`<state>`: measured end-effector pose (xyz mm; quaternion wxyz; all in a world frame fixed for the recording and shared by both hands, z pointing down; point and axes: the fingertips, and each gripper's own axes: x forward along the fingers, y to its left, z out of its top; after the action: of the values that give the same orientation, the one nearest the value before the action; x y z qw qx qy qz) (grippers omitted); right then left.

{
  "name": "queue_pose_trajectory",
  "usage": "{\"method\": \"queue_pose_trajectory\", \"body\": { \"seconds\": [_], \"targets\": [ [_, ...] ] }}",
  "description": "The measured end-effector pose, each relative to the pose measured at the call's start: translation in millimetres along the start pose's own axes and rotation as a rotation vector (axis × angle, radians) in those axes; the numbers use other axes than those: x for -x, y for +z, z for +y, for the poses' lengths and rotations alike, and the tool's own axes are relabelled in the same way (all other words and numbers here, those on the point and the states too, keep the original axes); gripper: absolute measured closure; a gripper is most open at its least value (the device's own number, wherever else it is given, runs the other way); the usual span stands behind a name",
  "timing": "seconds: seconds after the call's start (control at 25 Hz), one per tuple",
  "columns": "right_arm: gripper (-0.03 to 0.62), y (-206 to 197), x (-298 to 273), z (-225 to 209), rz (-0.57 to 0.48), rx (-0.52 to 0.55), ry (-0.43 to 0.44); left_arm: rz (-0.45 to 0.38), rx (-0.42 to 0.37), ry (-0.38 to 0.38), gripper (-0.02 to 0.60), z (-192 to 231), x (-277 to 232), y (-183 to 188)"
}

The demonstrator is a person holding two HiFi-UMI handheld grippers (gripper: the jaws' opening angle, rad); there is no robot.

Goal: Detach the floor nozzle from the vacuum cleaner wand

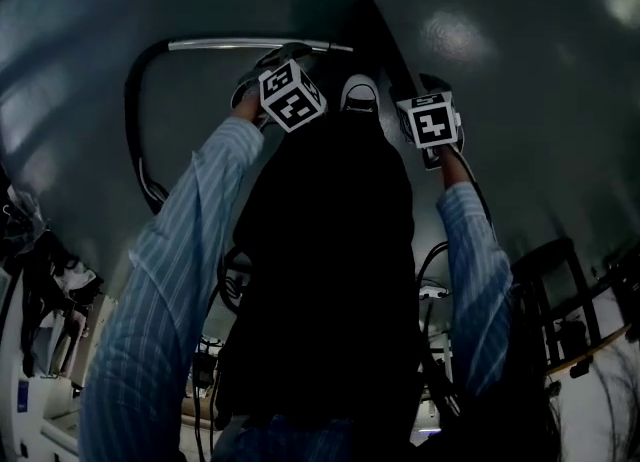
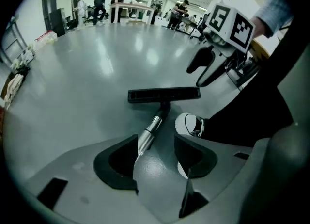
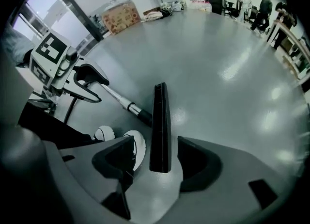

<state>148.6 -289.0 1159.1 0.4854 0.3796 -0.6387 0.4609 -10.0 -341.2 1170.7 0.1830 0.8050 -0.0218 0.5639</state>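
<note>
Floor nozzle (image 2: 163, 94) and wand (image 2: 149, 135) are not yet parted, so nothing of the task shows as done. Both lie on the grey floor (image 2: 97, 58) in front of the person. The dark hose (image 1: 133, 120) curves round into the silvery wand. The wand runs through a black neck into the middle of the nozzle, a long black bar lying flat and crosswise to it. In both gripper views the joint looks fully seated.

Above them the left gripper (image 2: 156, 145) points steeply down with its claw spread wide. The wand lines up with the gap, but the pads are clear of it. The right gripper (image 3: 155, 145) is spread wide too. 1 end of the nozzle shows between its jaws, and neither pad presses on it. A white shoe (image 2: 190, 123) stands just beside the wand, near the neck.

Judged from this, the whole job is left. 1 claw has to close on the wand and the other on the nozzle, and then the 2 parts have to be pulled apart at the neck. Whether a catch there must be released first cannot be told.
</note>
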Motion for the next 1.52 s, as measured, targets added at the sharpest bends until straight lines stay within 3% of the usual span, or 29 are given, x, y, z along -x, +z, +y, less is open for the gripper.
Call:
{"method": "queue_pose_trajectory", "body": {
  "seconds": [0.12, 0.32, 0.56, 0.8, 0.92, 1.04, 1.24, 1.52],
  "targets": [
    [0.332, -3.6, -24.4, -8.9, 0.014, -0.007, 0.010, 0.071, -0.104, 0.008, 0.368, 9.9, -34.1, -10.9],
    [0.330, -13.3, -59.4, -18.2, 0.028, -0.033, 0.034, 0.130, -0.212, 0.030, 0.368, 29.7, -75.4, -20.4],
    [0.330, -19.7, -82.2, -16.5, 0.029, 0.001, 0.054, 0.205, -0.279, 0.016, 0.368, 34.0, -106.0, -26.6],
    [0.351, -24.6, -86.1, -18.6, 0.089, -0.101, 0.070, 0.278, -0.269, 0.052, 0.371, 42.7, -115.6, -36.4],
    [0.353, -21.3, -81.0, -24.2, 0.071, -0.076, 0.014, 0.316, -0.239, 0.074, 0.371, 48.9, -112.8, -47.4],
    [0.353, -29.4, -75.1, -49.0, 0.059, -0.070, -0.063, 0.317, -0.201, 0.063, 0.371, 49.4, -112.0, -48.6],
    [0.353, -64.7, -45.1, -100.1, 0.101, -0.221, -0.077, 0.315, -0.175, 0.062, 0.371, 50.9, -109.1, -45.0],
    [0.352, -80.2, -42.5, -138.0, 0.124, -0.191, -0.125, 0.286, -0.097, 0.077, 0.371, 54.4, -100.9, -51.6]
  ]
}}
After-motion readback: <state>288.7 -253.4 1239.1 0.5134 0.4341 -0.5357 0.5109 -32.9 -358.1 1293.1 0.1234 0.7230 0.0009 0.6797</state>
